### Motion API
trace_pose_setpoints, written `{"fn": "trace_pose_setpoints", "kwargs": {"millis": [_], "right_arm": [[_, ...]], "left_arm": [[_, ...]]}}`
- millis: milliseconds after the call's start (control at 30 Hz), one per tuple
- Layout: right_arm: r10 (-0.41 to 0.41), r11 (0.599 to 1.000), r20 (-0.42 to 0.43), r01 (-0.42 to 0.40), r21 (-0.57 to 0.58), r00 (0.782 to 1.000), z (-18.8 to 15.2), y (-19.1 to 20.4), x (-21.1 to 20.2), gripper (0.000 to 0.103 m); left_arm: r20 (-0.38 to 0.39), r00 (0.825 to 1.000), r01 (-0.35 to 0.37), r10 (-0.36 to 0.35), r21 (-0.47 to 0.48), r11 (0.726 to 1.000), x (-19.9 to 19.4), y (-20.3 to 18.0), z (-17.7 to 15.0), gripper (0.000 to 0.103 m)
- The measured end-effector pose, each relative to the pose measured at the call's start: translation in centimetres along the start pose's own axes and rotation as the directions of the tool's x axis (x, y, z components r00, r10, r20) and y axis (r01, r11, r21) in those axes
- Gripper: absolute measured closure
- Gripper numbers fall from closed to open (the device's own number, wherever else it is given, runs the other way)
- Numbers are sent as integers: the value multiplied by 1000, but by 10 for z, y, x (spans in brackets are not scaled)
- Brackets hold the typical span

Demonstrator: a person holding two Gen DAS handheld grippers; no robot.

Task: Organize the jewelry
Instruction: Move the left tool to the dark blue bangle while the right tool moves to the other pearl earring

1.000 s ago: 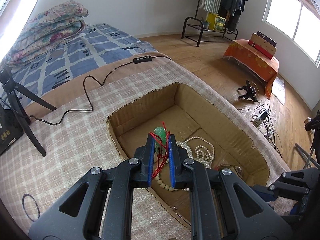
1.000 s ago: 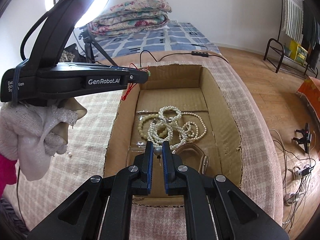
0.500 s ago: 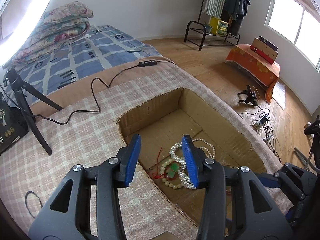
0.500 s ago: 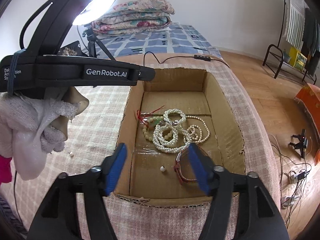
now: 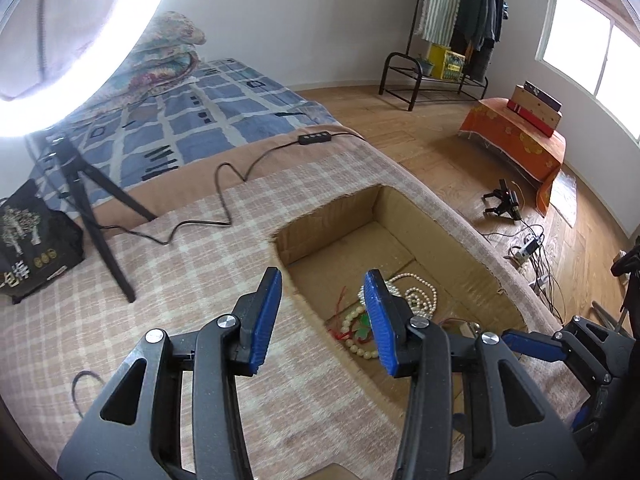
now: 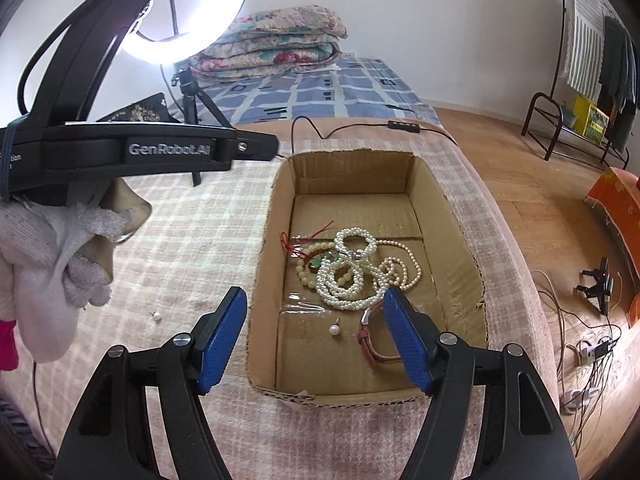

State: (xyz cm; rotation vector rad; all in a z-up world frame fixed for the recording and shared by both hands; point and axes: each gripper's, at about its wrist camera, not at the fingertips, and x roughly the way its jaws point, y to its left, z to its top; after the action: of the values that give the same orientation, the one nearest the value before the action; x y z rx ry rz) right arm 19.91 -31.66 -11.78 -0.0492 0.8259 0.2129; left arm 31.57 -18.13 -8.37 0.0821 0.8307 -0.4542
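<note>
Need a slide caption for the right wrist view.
Open right gripper above a cardboard box holding pearl necklaces.

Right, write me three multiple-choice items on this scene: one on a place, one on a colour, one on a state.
1. Where does the single loose pearl lie outside the box?
A. on the checked cloth
B. on the wooden floor
C. on the blue bedspread

2. What colour are the fingers of the right tool?
A. red
B. blue
C. yellow

3. How does the left tool stand?
A. shut on a necklace
B. shut on nothing
C. open, holding nothing

Answers:
1. A, it lies on the checked cloth, left of the cardboard box.
2. B, both pads are blue.
3. C, its jaws stand apart with nothing between them; the pearl necklaces lie in the box.
</note>
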Motion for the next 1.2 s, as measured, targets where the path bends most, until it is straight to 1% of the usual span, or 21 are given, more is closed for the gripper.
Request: {"fn": "trace_pose_setpoints", "kwargs": {"millis": [233,367,567,733,933,1033,1133,1200], "right_arm": [[-10,1000,17,10,-13,1000,3,15,-8,32],[-8,1000,46,9,-19,999,6,25,-15,23],[23,999,64,-20,-41,998,5,49,-19,23],[39,995,70,-32,-99,997,-3,74,-17,23],[40,977,102,-17,-213,994,-14,102,-13,23],[77,966,114,-46,-253,991,-19,114,-11,23],[121,954,96,-89,-286,988,-22,125,-6,23],[131,948,82,-101,-302,988,-24,131,-1,23]], "left_arm": [[20,999,-48,49,-38,998,-35,38,-10,59],[36,997,-72,75,-70,995,-61,68,-20,59],[42,992,-114,120,-130,985,-90,117,-42,59],[38,987,-147,157,-193,970,-108,157,-66,59],[7,985,-164,171,-247,955,-112,190,-93,60],[-9,985,-166,170,-261,951,-108,201,-105,60],[-32,987,-163,160,-267,950,-100,209,-115,60],[-52,986,-165,157,-254,953,-93,212,-119,60]]}}
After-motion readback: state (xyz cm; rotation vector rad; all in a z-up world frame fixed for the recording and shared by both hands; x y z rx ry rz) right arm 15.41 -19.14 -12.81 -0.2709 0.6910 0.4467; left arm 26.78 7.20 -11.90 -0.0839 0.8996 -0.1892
